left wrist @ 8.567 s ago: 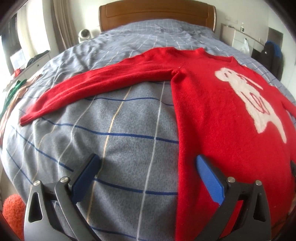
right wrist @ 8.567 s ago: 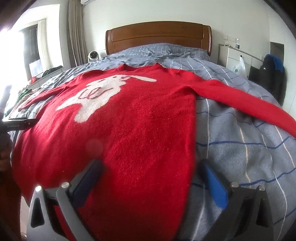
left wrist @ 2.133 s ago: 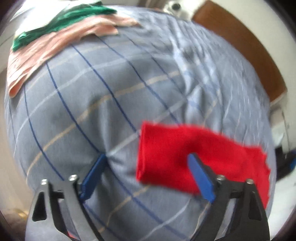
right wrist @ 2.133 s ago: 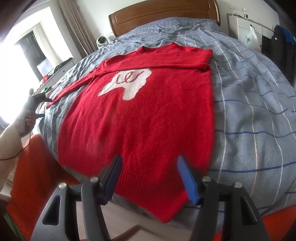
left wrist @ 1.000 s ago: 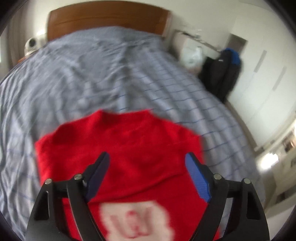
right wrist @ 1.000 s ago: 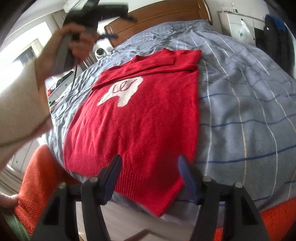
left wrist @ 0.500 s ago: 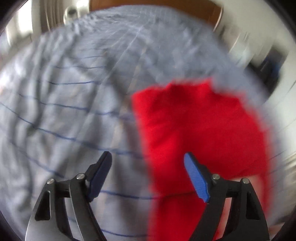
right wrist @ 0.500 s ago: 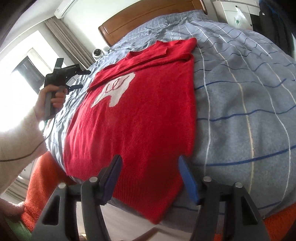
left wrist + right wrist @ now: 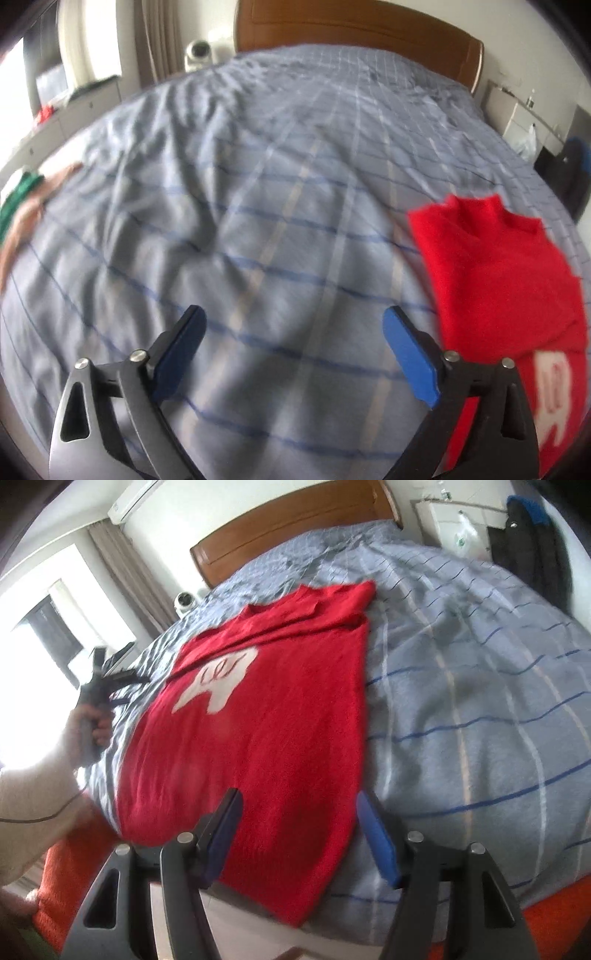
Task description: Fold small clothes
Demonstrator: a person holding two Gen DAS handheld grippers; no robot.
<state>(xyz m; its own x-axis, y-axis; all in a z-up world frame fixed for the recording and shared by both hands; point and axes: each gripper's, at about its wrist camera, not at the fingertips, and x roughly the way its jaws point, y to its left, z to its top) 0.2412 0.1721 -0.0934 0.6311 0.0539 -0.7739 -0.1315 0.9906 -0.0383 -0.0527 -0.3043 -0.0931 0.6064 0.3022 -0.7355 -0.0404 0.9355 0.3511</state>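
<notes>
A red sweater with a white figure lies flat on the bed, both sleeves folded across its chest. My right gripper hovers open over the sweater's near hem, close to its right corner, and its pads do not press on the cloth. In the left wrist view the sweater lies off to the right. My left gripper hangs over bare bedspread with its jaws opening wide and nothing between them. The right wrist view shows a person's hand holding that gripper beyond the sweater's left edge.
The bed cover is grey-blue with a check pattern, under a wooden headboard. Green and pink clothes lie at its left edge. An orange fabric sits below the near edge. A white cabinet and dark bag stand at right.
My left gripper swung off the sweater's top to the left, sank toward the bedspread, and its jaws widened. The right gripper stayed over the hem.
</notes>
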